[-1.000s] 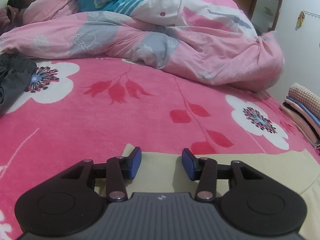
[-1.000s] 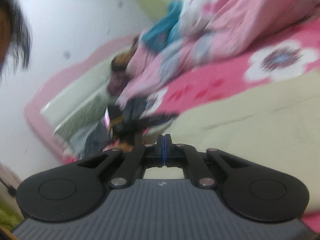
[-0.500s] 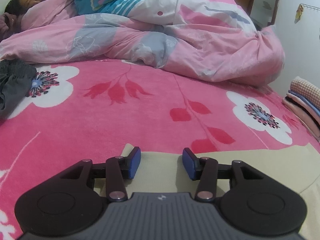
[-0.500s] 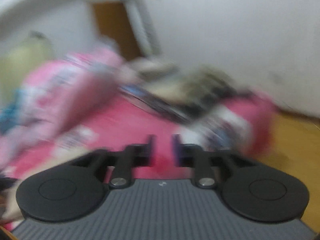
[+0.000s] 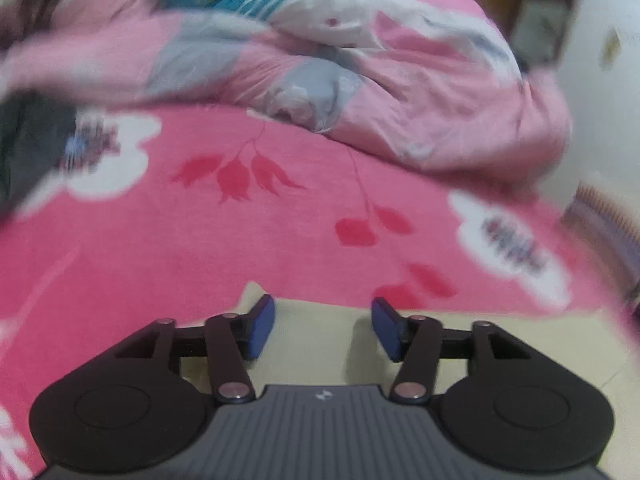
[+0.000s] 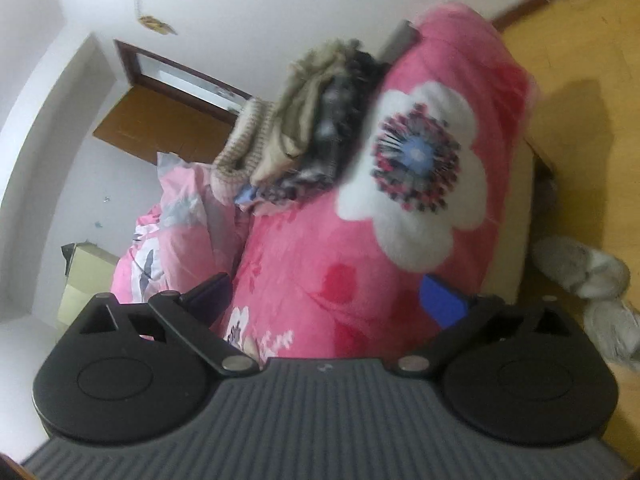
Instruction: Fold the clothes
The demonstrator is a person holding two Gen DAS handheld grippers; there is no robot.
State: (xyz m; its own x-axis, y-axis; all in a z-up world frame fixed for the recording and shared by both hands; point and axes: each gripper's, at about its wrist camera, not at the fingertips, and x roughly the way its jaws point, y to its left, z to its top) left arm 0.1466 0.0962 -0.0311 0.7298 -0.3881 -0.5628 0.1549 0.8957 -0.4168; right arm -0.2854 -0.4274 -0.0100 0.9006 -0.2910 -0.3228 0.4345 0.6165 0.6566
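A pale yellow-beige garment (image 5: pixel 320 336) lies flat on the pink flowered blanket (image 5: pixel 280 232), right under my left gripper (image 5: pixel 322 328), which is open with nothing between its blue pads. My right gripper (image 6: pixel 332 300) is wide open and empty, tilted over the corner of the bed. Beyond it, a stack of folded clothes (image 6: pixel 296 136) in beige, knit and dark plaid sits on the blanket (image 6: pixel 360 248). That same stack shows blurred at the right edge of the left wrist view (image 5: pixel 612 224).
A rumpled pink and grey quilt (image 5: pixel 360 80) fills the far side of the bed. Dark clothes (image 5: pixel 28 148) lie at the left. A wooden floor (image 6: pixel 580 60) and grey fluffy slippers (image 6: pixel 588 276) are beside the bed. A brown door (image 6: pixel 160 120) stands behind.
My right gripper went from shut to wide open and swung from the bed's head towards the folded stack and bed corner. My left gripper stayed open over the beige garment, shifting slightly.
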